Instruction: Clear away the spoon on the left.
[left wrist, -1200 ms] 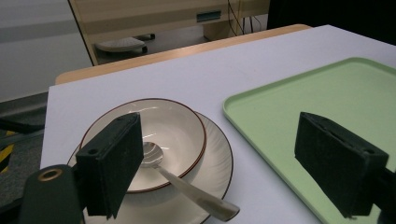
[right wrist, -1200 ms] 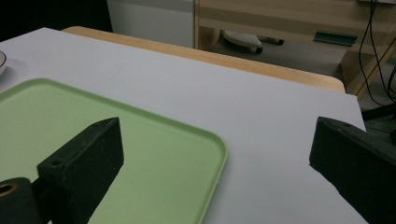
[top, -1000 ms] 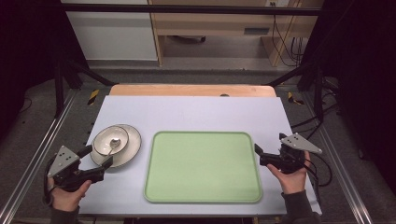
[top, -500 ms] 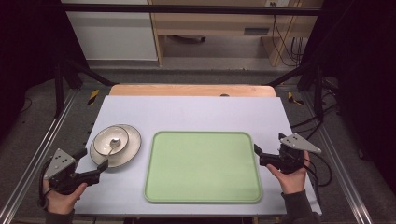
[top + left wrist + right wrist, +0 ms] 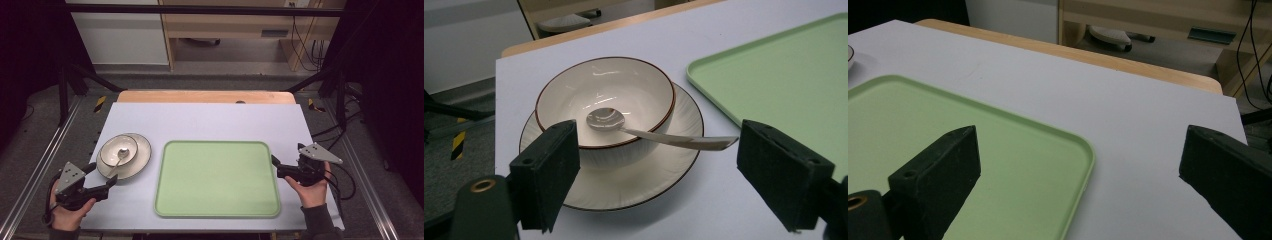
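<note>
In the high view, the left gripper (image 5: 102, 177) is seen at the near left corner of the table (image 5: 210, 117), just beside the near rim of the plate (image 5: 141, 159). The bowl (image 5: 111, 151) stands on this plate, and the spoon (image 5: 119, 158) lies in the bowl with its handle directed toward the near edge, so toward this gripper. The jaws are spread, have just been closing a little, and nothing is held between them. The right gripper (image 5: 274, 167) is kept at the right edge of the green tray (image 5: 215, 180), well apart from the dishes; the left hand is judged clearly the nearer one.

In the left gripper view, the spoon (image 5: 659, 135) is found straight ahead between the two open jaws, its long axis running across, with the handle tip over the bowl's (image 5: 604, 112) rim near the right jaw. The plate (image 5: 674, 165) lies under it and the tray (image 5: 784, 80) to the right. Nothing stands in the way.

In the right gripper view, the jaws are released and empty; the tray's (image 5: 998, 150) corner is seen between them.
</note>
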